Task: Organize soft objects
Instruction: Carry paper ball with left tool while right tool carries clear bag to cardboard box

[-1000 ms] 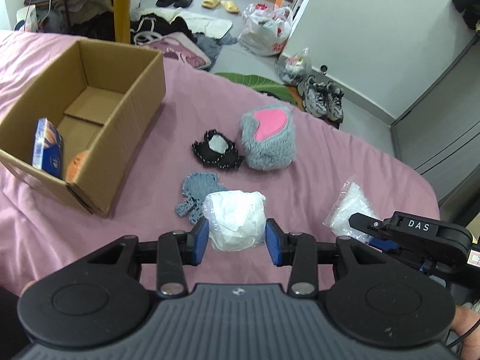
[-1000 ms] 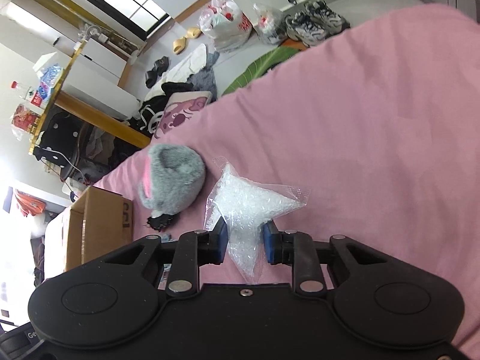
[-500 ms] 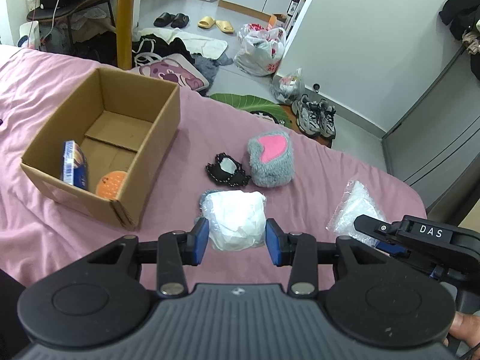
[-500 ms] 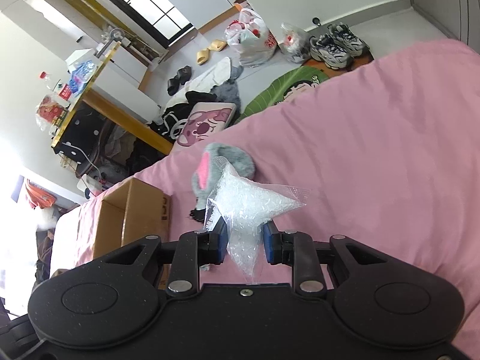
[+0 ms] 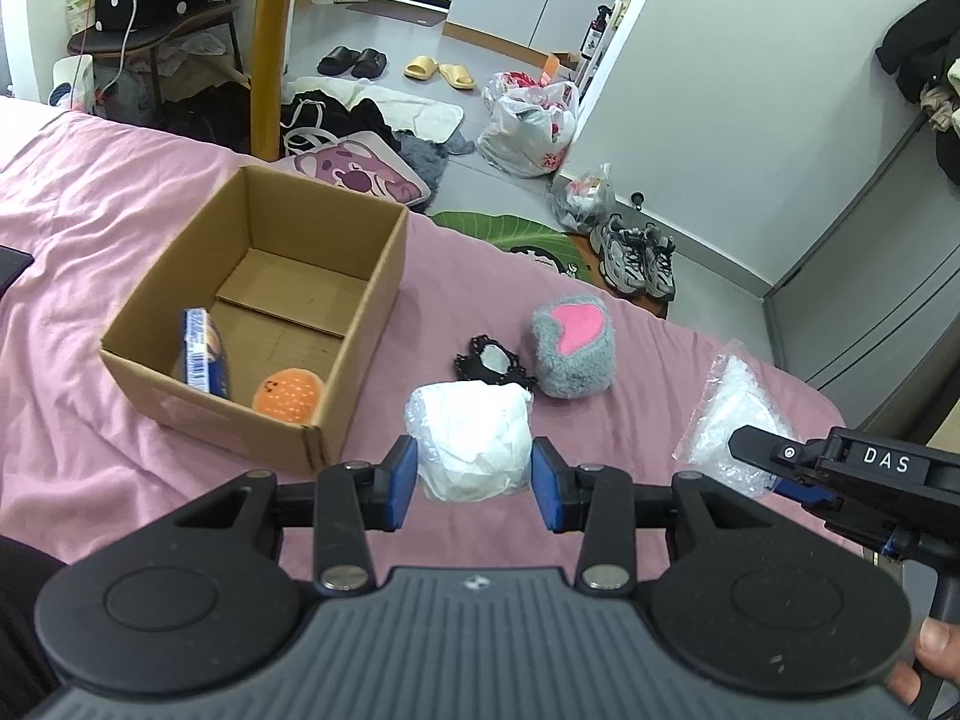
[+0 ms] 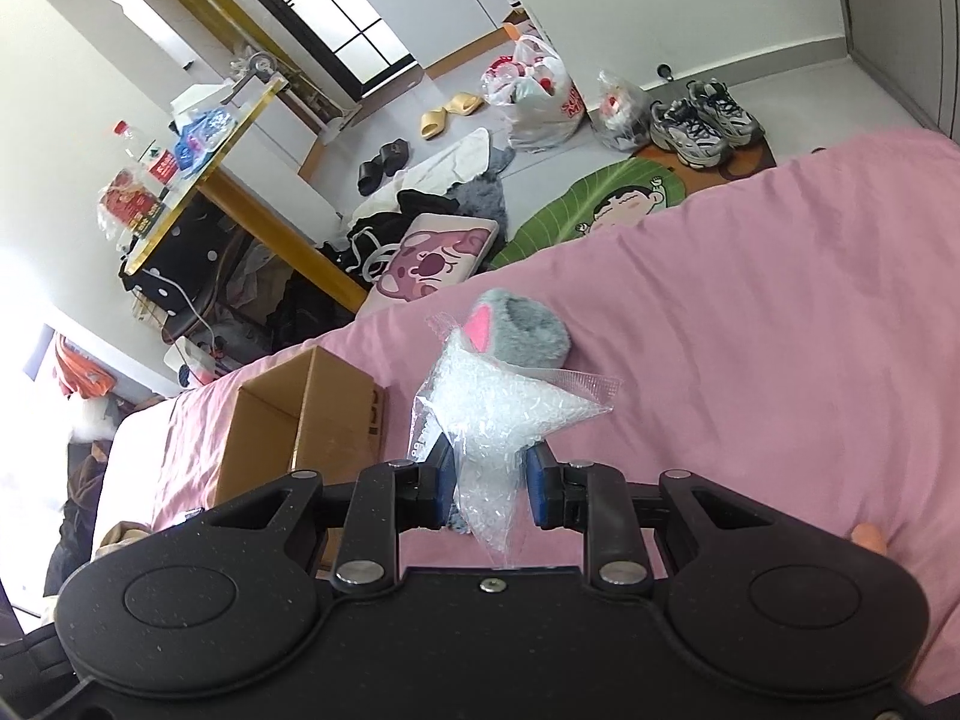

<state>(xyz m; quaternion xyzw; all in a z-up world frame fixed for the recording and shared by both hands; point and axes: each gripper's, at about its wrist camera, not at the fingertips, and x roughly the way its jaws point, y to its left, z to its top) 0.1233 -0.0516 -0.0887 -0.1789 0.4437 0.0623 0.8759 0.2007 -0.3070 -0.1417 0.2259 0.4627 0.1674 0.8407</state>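
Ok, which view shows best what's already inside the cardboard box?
The left wrist view: it looks down into the cardboard box, showing a blue packet and an orange ball. The right wrist view shows only the box's outer side and rim.

On the far floor lie a pair of grey-and-white running shoes (image 5: 637, 263) beside a green leaf-shaped cartoon mat (image 5: 516, 238) — with a white plastic shopping bag printed in red (image 5: 531, 127) farther back. Yellow slippers (image 5: 439, 71) and black slippers (image 5: 352, 62) sit farther still, near a thick yellow table leg (image 5: 268, 48) at the left.
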